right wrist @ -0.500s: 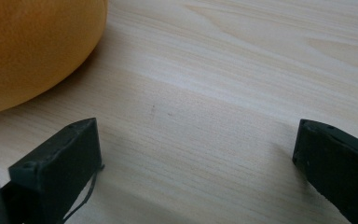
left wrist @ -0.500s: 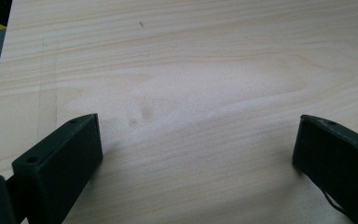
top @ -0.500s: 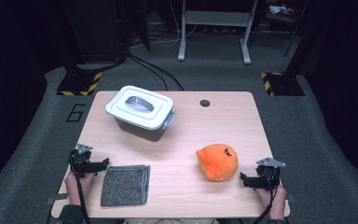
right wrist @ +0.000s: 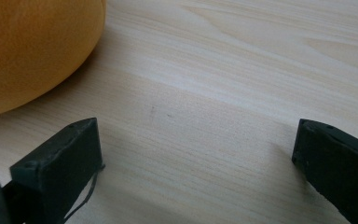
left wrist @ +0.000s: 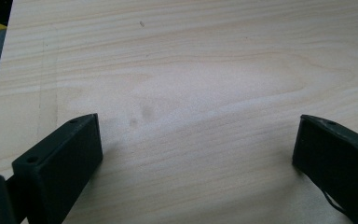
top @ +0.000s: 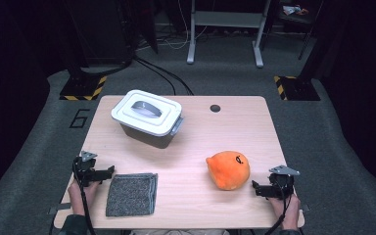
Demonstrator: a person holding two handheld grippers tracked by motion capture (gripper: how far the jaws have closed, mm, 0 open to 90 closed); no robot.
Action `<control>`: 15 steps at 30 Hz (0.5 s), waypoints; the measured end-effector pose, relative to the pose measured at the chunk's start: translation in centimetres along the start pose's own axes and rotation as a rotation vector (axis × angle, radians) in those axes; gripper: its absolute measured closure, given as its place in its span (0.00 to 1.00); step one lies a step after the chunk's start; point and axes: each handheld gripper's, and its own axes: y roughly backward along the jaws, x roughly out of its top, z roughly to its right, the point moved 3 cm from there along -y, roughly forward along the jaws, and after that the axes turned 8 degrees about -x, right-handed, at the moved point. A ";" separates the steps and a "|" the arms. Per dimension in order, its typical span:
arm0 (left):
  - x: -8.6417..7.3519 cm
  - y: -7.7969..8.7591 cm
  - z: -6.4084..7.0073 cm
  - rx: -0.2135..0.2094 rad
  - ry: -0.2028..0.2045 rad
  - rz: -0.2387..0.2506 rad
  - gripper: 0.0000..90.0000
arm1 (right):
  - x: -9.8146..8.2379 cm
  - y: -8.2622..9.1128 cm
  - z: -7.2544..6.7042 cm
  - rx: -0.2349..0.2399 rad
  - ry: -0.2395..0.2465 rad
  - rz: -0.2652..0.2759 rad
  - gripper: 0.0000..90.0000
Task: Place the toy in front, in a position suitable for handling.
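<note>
High view: both grippers rest low on the table [top: 235,127], left gripper [top: 108,170] beside the cloth [top: 131,194], right gripper [top: 255,188] near the plush [top: 228,169], jaws of each spread apart, nothing between.

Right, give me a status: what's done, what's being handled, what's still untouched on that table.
Nothing looks done. The lidded container is closed, the grey folded cloth lies flat and the orange plush toy sits free on the table. Nothing is in hand: the left gripper and right gripper are open and empty near the table's near corners. Everything is left.
</note>
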 end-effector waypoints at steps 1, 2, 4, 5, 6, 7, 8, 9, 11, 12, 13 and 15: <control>0.0 0.0 0.0 -0.001 0.000 0.001 0.01 | 0.0 0.0 0.0 0.003 0.001 -0.005 0.01; 0.0 0.0 0.0 -0.001 0.000 0.001 0.01 | 0.0 0.0 0.0 -0.001 0.000 -0.001 0.01; 0.0 0.0 0.0 0.000 0.001 0.000 0.01 | 0.0 0.0 0.0 -0.002 -0.001 -0.001 0.01; 0.0 0.0 0.0 0.000 0.000 0.000 0.01 | 0.0 0.0 0.0 -0.002 -0.001 -0.002 0.00; 0.0 0.0 0.0 -0.001 0.000 0.001 0.01 | 0.0 0.0 0.0 0.001 -0.002 -0.008 0.00; 0.0 0.0 0.0 -0.001 0.001 0.001 0.01 | 0.0 0.0 0.0 0.001 -0.005 -0.010 0.00; 0.0 0.0 0.0 0.000 0.001 0.001 0.01 | 0.0 0.0 0.0 0.001 -0.002 -0.010 0.00; 0.0 0.0 0.0 0.000 0.000 0.000 0.01 | 0.0 0.0 0.0 -0.001 -0.007 -0.013 0.00; 0.0 0.0 0.0 0.000 0.001 0.000 0.01 | 0.0 0.0 0.0 0.000 -0.006 -0.014 0.00; 0.0 0.0 0.0 0.000 0.000 0.000 0.01 | 0.0 0.0 0.0 -0.002 -0.008 -0.012 0.00; 0.0 0.0 0.0 0.000 0.001 0.001 0.01 | 0.0 0.0 0.0 0.000 -0.004 -0.016 0.00; 0.0 0.0 0.0 0.000 0.000 0.001 0.01 | 0.1 0.0 0.0 0.000 -0.001 -0.014 0.00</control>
